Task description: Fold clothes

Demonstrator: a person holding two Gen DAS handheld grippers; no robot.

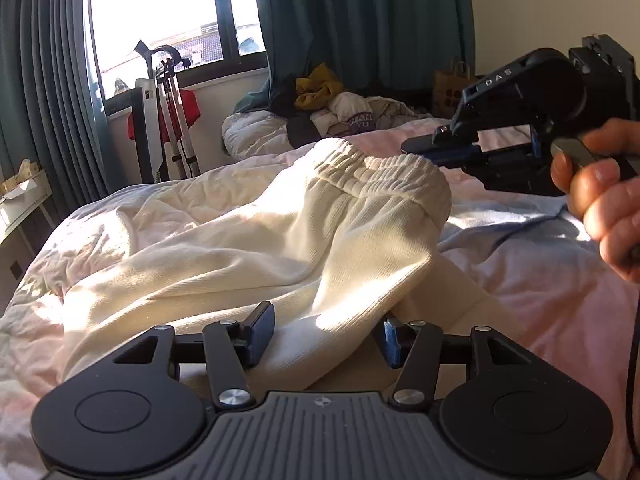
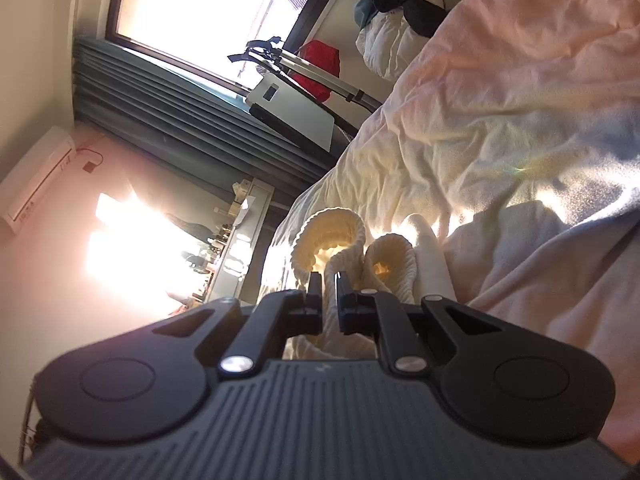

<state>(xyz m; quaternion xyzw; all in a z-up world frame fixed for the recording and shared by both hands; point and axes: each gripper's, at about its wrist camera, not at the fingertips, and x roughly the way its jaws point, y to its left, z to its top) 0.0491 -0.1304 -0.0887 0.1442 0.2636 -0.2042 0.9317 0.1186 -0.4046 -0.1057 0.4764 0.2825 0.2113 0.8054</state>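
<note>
Cream trousers lie lengthwise, waistband farthest.

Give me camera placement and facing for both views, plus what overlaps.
Left wrist: on the left gripper, low over the bed, facing the cream pants and window; its own open fingers, the right gripper and the person's hand show.
Right wrist: on the right gripper, rolled sideways, facing the waistband; its fingers pinch it.
Shared: pants, bed, window, clothes pile.
</note>
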